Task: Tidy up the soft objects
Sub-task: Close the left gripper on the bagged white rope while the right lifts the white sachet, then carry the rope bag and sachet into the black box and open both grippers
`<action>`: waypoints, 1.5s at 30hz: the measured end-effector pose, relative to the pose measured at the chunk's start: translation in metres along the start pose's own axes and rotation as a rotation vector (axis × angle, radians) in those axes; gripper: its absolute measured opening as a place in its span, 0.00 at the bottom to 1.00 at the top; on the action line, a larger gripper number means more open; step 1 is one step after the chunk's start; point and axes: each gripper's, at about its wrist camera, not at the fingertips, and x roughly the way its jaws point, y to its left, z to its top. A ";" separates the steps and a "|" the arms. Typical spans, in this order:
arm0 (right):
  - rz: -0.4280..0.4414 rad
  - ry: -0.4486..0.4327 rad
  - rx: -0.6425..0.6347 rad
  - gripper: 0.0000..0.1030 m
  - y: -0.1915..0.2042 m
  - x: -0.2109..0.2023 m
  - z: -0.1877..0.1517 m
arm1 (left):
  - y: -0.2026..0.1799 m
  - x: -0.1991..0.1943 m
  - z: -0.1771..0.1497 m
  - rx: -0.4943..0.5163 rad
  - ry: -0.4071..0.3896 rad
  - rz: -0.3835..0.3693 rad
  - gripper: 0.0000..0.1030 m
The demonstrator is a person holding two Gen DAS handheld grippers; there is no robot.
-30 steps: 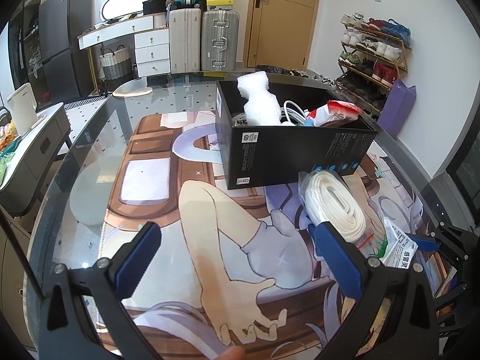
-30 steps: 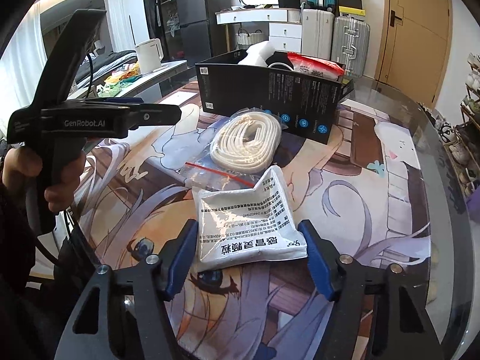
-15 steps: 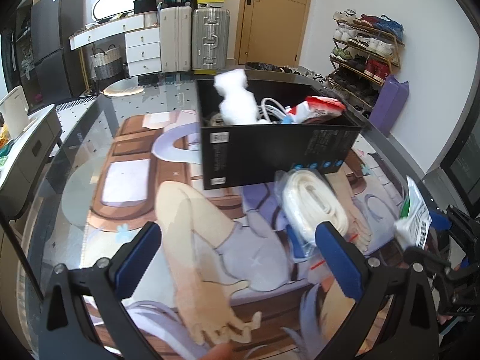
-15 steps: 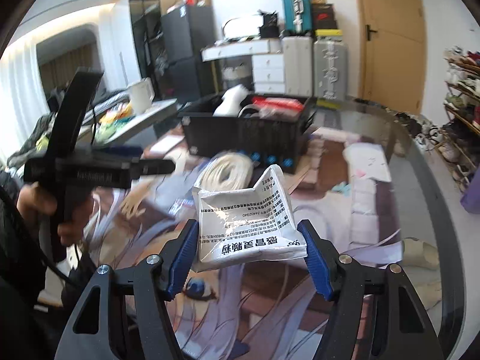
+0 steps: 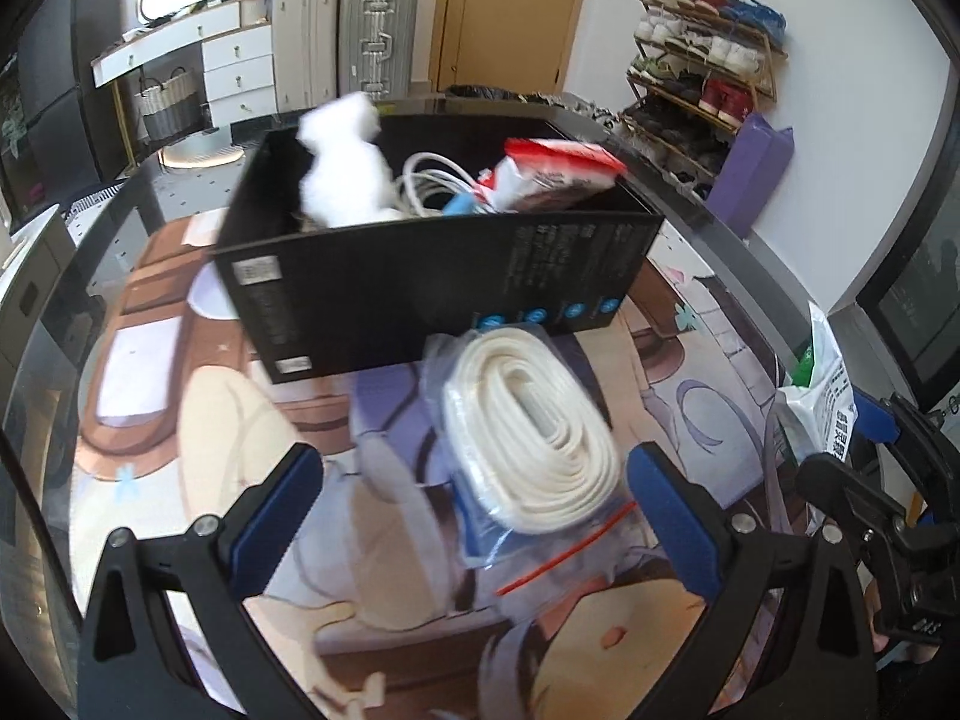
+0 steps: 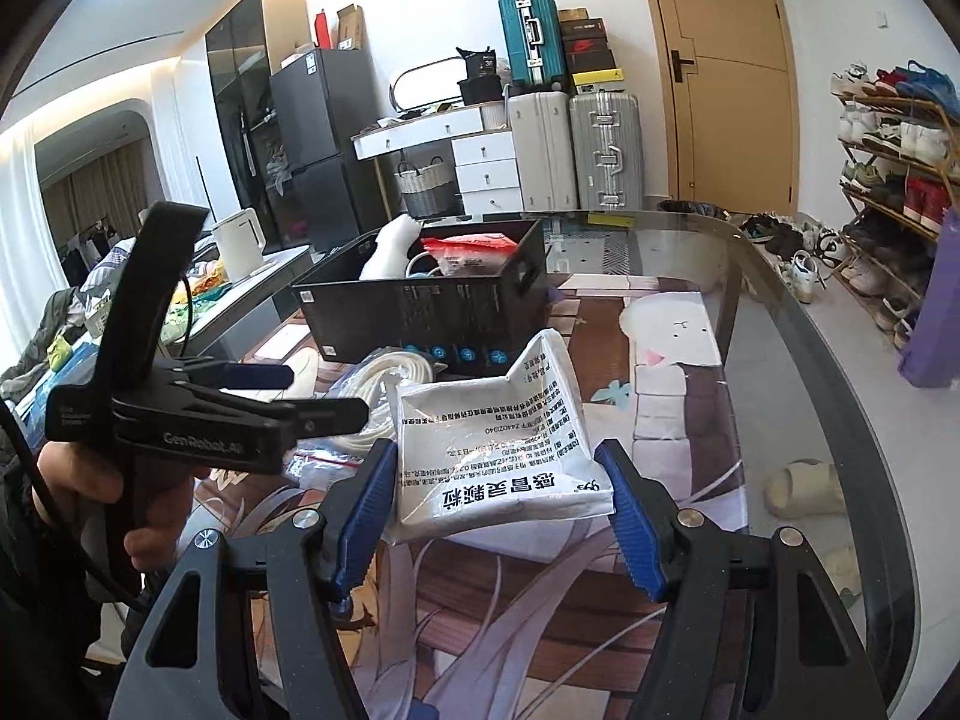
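Packet (image 6: 501,450) crosswise, printed face up

Black box (image 5: 420,276), cream-white coiled rope (image 5: 528,438), blue-padded tool (image 5: 474,516)

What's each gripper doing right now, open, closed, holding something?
Left gripper: open, holding nothing; the bagged white cord lies between its fingers.
Right gripper: closed on the white printed sachet, lifted off the table.

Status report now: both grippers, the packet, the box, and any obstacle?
Right gripper shut on white packet, lifted off table. Left gripper open, over bagged white coil. Black box ahead, open top, partly filled. Path clear.
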 end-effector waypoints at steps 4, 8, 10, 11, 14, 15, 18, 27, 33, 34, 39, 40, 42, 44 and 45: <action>-0.003 -0.002 0.007 0.66 -0.005 -0.001 0.000 | -0.011 0.010 0.003 0.025 0.015 0.015 0.98; -0.010 -0.006 0.014 0.66 -0.008 0.000 0.002 | -0.018 0.018 0.006 0.048 0.019 0.057 0.96; -0.013 -0.007 0.017 0.66 -0.010 -0.001 0.003 | -0.019 0.022 0.006 0.052 0.028 0.052 0.92; -0.014 -0.007 0.017 0.66 -0.010 -0.001 0.003 | -0.021 0.023 0.006 0.057 0.033 0.050 0.89; -0.017 -0.006 0.018 0.66 -0.010 -0.001 0.003 | -0.025 0.026 0.005 0.080 0.038 0.043 0.80; -0.018 -0.006 0.018 0.66 -0.009 -0.001 0.003 | -0.027 0.025 0.005 0.091 0.033 0.046 0.77; -0.016 -0.005 0.019 0.66 -0.010 -0.001 0.003 | -0.030 0.022 0.003 0.117 0.020 0.033 0.57; -0.012 -0.014 -0.002 0.66 -0.003 -0.003 0.009 | -0.015 -0.006 -0.007 0.085 -0.032 -0.046 0.44; 0.001 -0.024 -0.010 0.66 0.002 0.000 0.014 | -0.001 -0.028 -0.010 0.064 -0.072 -0.057 0.43; 0.004 -0.026 -0.013 0.66 0.003 0.000 0.015 | 0.002 -0.033 -0.010 0.055 -0.085 -0.064 0.43; 0.020 -0.042 -0.017 0.66 0.007 0.002 0.021 | 0.014 -0.054 -0.009 0.015 -0.139 -0.087 0.43; 0.025 -0.045 -0.016 0.66 0.008 0.002 0.022 | 0.016 -0.058 -0.008 0.012 -0.152 -0.089 0.43; 0.028 -0.052 -0.019 0.66 0.011 0.003 0.026 | 0.018 -0.065 -0.005 0.010 -0.177 -0.087 0.43; 0.034 -0.063 -0.022 0.66 0.013 0.004 0.030 | 0.020 -0.072 -0.003 0.007 -0.196 -0.085 0.43; 0.035 -0.070 -0.022 0.66 0.014 0.003 0.032 | 0.022 -0.075 -0.001 0.003 -0.205 -0.084 0.43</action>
